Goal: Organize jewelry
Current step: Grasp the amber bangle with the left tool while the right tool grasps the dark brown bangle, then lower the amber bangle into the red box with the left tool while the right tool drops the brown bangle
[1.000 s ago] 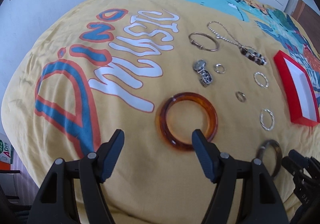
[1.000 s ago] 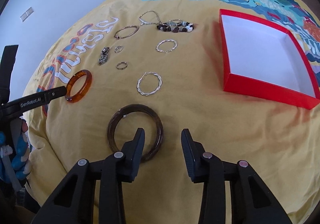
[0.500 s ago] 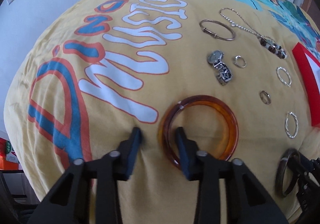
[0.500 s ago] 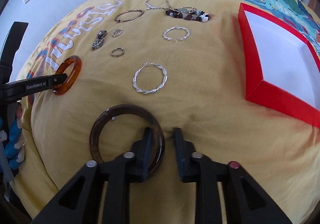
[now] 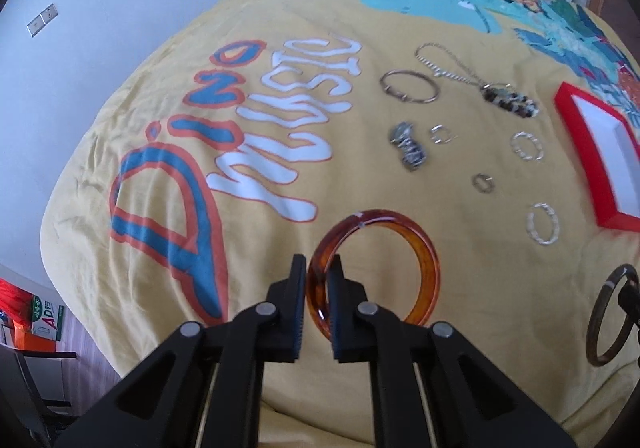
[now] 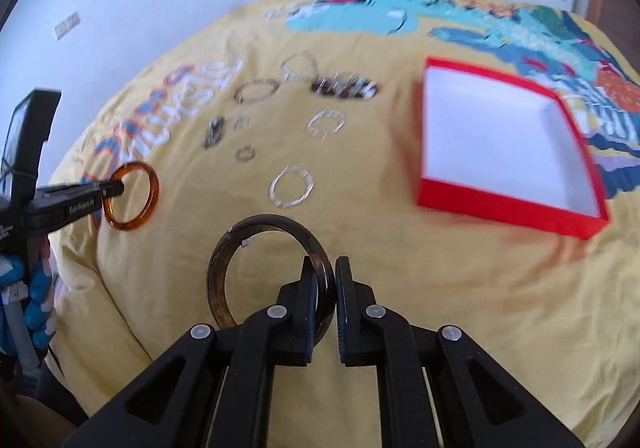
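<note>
Left wrist view: left hand-held gripper (image 5: 318,302) is closing on the orange bangle (image 5: 420,248); right hand-held gripper (image 6: 324,298) is closing on the dark bangle (image 6: 224,260).

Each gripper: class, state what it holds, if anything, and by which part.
Left gripper: amber bangle, by its near-left rim. Right gripper: dark bangle, by its near-right rim.

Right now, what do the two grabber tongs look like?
Both tongs are black plastic. The left tongs and the right tongs each have two flat fingers with ribbed inner pads and round silver rivets on angular arms. Seen from the side, the left one carries small white lettering.
</note>
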Available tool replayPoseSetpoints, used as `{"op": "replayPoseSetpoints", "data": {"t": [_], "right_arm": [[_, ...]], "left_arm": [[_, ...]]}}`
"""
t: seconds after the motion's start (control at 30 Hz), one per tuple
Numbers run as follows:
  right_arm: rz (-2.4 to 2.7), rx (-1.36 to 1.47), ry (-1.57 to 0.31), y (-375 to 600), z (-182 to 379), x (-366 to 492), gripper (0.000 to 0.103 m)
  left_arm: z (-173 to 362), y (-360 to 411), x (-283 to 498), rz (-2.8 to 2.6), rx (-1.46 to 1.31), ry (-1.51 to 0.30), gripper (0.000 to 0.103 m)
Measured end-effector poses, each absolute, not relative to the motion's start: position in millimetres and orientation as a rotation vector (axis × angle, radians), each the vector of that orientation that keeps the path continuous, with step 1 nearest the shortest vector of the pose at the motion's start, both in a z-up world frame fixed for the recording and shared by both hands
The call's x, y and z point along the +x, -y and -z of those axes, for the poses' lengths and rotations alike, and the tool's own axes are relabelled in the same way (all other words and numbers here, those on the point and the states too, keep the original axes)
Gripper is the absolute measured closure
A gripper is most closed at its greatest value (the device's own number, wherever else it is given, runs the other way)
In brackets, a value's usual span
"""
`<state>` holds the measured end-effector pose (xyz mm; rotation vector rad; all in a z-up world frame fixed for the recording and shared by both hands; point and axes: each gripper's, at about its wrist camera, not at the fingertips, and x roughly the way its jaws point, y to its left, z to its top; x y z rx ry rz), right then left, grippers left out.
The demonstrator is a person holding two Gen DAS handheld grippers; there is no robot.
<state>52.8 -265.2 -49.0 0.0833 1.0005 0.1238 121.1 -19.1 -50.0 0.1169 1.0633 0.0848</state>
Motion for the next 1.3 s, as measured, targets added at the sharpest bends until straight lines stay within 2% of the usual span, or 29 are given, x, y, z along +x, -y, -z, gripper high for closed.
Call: {"op": "replayPoseSetpoints", "data": {"t": [0.2,0.5,0.8,1.13,1.3], "right_arm": [[-0.022,0.13,-0.923,321.0,14.5,44.4,0.094],[0.144,0.159,-0.869,430.6,-13.0,78.2,0.094],[0.135,0.091,-0.938,471.8,21.7,156.8,0.094],[0.127,0.0,-1.025,486.5,73.6,226.7,0.094],[0.135,-0.03,-1.066,489.2,89.8,236.4,0.094]], "left_arm": [[12.4,74.1,123.8,0.069,0.111,-1.026,0.094],[-10.3,217.7,160.9,0.303,0.13,-1.007,0.094],[36.0,309.8,219.7,0.345,0.204,-1.053,0.094],[72.3,335.2,266.6,0.305,0.286,-1.039,0.093],[91.3,343.6,277.3,0.289,0.333,-1.07,0.087]]}}
